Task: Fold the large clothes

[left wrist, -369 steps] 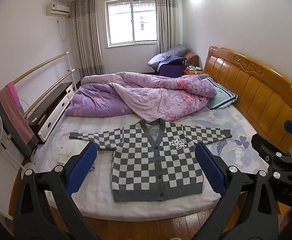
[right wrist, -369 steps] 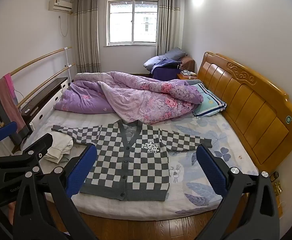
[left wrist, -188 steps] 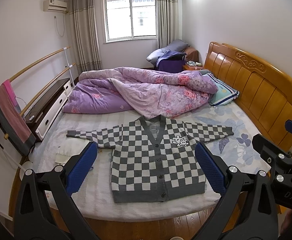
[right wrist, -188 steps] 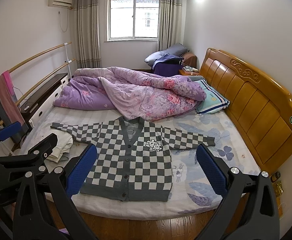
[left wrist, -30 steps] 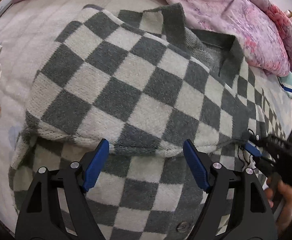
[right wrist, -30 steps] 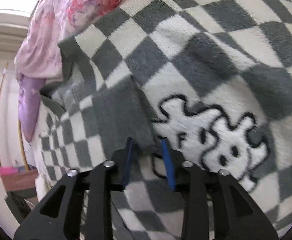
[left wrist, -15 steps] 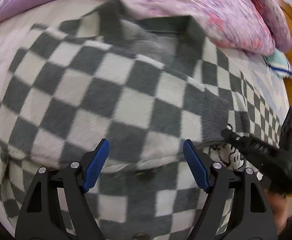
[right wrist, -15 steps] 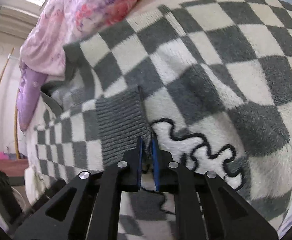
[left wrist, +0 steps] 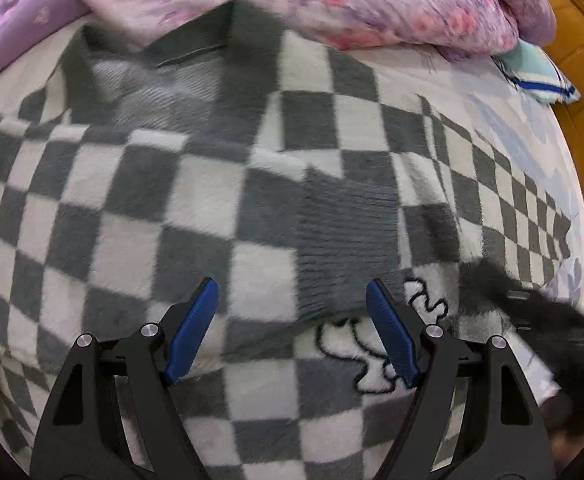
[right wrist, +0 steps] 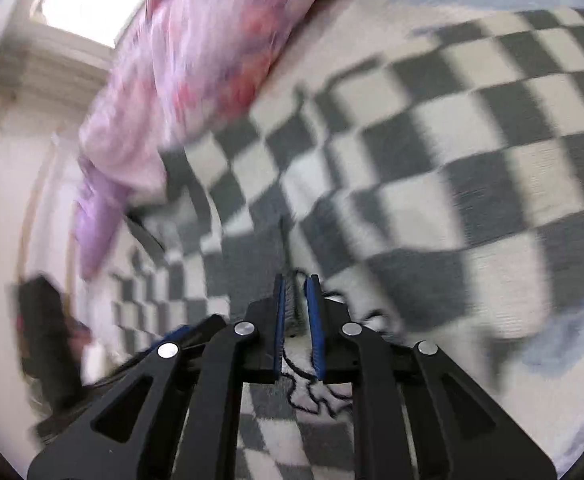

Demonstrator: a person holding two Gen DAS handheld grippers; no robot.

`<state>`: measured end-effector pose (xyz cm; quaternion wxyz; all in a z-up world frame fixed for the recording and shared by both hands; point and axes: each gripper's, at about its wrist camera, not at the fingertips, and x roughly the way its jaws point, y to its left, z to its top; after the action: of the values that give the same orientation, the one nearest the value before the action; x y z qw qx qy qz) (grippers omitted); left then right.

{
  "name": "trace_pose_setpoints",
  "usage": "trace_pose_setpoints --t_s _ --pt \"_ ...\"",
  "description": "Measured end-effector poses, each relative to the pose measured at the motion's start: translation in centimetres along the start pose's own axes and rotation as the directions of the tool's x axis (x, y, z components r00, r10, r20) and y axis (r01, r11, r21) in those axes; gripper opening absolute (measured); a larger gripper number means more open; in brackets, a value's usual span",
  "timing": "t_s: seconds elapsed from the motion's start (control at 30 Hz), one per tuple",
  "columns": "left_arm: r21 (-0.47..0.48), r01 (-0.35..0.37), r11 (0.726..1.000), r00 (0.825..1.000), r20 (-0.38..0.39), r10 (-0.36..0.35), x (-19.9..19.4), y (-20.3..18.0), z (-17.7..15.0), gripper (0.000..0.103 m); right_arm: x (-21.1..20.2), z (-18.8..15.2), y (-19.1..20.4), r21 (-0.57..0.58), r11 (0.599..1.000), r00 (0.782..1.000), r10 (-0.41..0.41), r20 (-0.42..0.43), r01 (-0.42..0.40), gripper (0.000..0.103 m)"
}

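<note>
The right gripper (right wrist: 295,312) has its jaws drawn narrow, with the grey ribbed cuff (right wrist: 266,264) of a sleeve pinched between the blue pads. That cuff sits on the chest of the checkered cardigan (right wrist: 431,184), just beside the black-outlined cartoon patch (right wrist: 311,392).

The left gripper (left wrist: 292,328) hangs close over the same garment with its jaws spread wide and nothing between them. The cuff (left wrist: 347,236) lies just ahead of its right jaw, and the patch (left wrist: 363,344) sits beside that jaw. The cardigan (left wrist: 132,208) lies flat on the bed, one sleeve folded across its front so the cuff ends near the middle. Its dark V-neck collar (left wrist: 188,48) points towards a rumpled pink and purple floral quilt (left wrist: 331,4), which touches the collar's edge. A wooden headboard (left wrist: 579,92) shows at the far right, with a pillow (left wrist: 539,72) beside it. The right gripper's view is blurred.
</note>
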<state>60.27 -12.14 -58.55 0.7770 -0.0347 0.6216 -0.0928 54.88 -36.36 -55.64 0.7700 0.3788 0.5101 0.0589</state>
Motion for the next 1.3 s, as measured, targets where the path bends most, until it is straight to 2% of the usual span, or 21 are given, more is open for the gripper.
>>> trace_pose_setpoints --t_s 0.1,0.17,0.2,0.27,0.33,0.4,0.5,0.53,0.57,0.63,0.67,0.73,0.8,0.9,0.97,1.07,1.13,1.2,1.27,1.3 --pt "0.042 -0.008 0.999 0.999 -0.035 0.010 1.6 -1.7 0.6 0.077 -4.8 1.9 -4.3 0.045 0.994 0.990 -0.101 0.094 0.097 0.012" --pt "0.072 -0.044 0.996 0.996 -0.081 0.049 3.4 -2.4 0.7 0.077 -8.2 3.4 -8.6 0.136 0.973 0.964 -0.209 0.165 0.188 0.017" --pt "0.090 -0.062 0.994 0.993 -0.092 0.071 4.2 -2.7 0.7 0.080 -9.2 3.9 -10.4 0.181 0.961 0.953 -0.242 0.183 0.210 0.026" --pt "0.073 -0.061 0.995 0.993 -0.094 0.068 4.8 -2.8 1.0 0.085 -12.0 4.8 -15.3 0.334 0.913 0.920 -0.320 0.226 0.236 0.033" --pt "0.057 -0.051 0.997 0.993 -0.104 0.056 5.2 -2.9 1.2 0.092 -13.3 5.4 -18.8 0.429 0.882 0.913 -0.323 0.250 0.195 0.044" --pt "0.102 -0.097 0.990 0.990 -0.094 0.106 6.0 -4.1 1.2 0.094 -13.7 6.0 -21.9 0.507 0.848 0.914 -0.317 0.253 0.154 0.048" --pt "0.101 -0.129 0.986 0.988 -0.070 0.137 6.3 -4.7 1.2 0.094 -12.6 6.9 -24.7 0.590 0.804 0.928 -0.267 0.261 0.065 0.048" --pt "0.095 -0.127 0.987 0.989 -0.066 0.133 6.3 -4.6 1.2 0.094 -12.5 7.0 -25.1 0.608 0.793 0.925 -0.260 0.276 0.041 0.049" --pt "0.092 -0.123 0.988 0.990 -0.060 0.129 6.3 -4.7 1.1 0.094 -12.3 7.4 -25.2 0.613 0.790 0.920 -0.247 0.304 0.009 0.049" --pt "0.103 -0.114 0.988 0.992 -0.047 0.119 6.1 -4.6 0.9 0.094 -12.1 8.3 -25.8 0.621 0.784 0.930 -0.222 0.294 -0.009 0.047" --pt "0.113 -0.110 0.988 0.992 -0.046 0.116 6.0 -4.6 0.8 0.094 -11.9 8.5 -25.8 0.627 0.778 0.928 -0.215 0.305 -0.026 0.043" --pt "0.122 -0.099 0.988 0.993 -0.045 0.106 5.8 -4.4 0.8 0.094 -12.0 8.7 -25.2 0.618 0.782 0.927 -0.172 0.334 -0.077 0.013" --pt "0.151 -0.094 0.984 0.994 -0.044 0.102 5.5 -4.5 0.3 0.094 -12.5 9.1 -23.1 0.569 0.817 0.913 -0.154 0.378 -0.098 0.012" --pt "0.173 -0.076 0.982 0.995 -0.050 0.086 4.7 -4.3 0.0 0.094 -13.7 9.7 -18.6 0.441 0.895 0.905 -0.130 0.406 -0.069 0.012" --pt "0.141 -0.036 0.989 0.998 -0.051 0.044 3.3 -3.2 -0.3 0.094 -14.1 9.6 -14.9 0.348 0.937 0.908 -0.114 0.404 -0.037 0.012" --pt "0.053 0.034 0.998 0.999 -0.035 -0.032 0.8 -0.5 -0.3 0.094 -13.9 8.9 -6.6 0.119 0.991 0.916 -0.095 0.390 0.052 0.012" --pt "-0.039 0.091 0.995 0.996 0.012 -0.090 -1.4 2.1 -0.1 0.095 -12.8 7.7 -1.6 -0.006 0.997 0.925 -0.073 0.373 0.081 0.012" --pt "-0.112 0.103 0.988 0.994 0.060 -0.096 -3.6 4.5 -0.2 0.095 -10.5 5.7 3.6 -0.138 0.986 0.942 -0.045 0.331 0.096 0.012" --pt "-0.157 0.058 0.986 0.994 0.096 -0.043 -5.6 7.2 -0.5 0.095 -7.0 2.7 9.1 -0.262 0.959 0.964 -0.038 0.263 0.109 0.012" --pt "-0.177 -0.010 0.984 0.994 0.104 0.029 -6.6 8.8 -1.1 0.095 -5.5 1.4 10.8 -0.305 0.947 0.972 -0.031 0.234 0.103 0.012"
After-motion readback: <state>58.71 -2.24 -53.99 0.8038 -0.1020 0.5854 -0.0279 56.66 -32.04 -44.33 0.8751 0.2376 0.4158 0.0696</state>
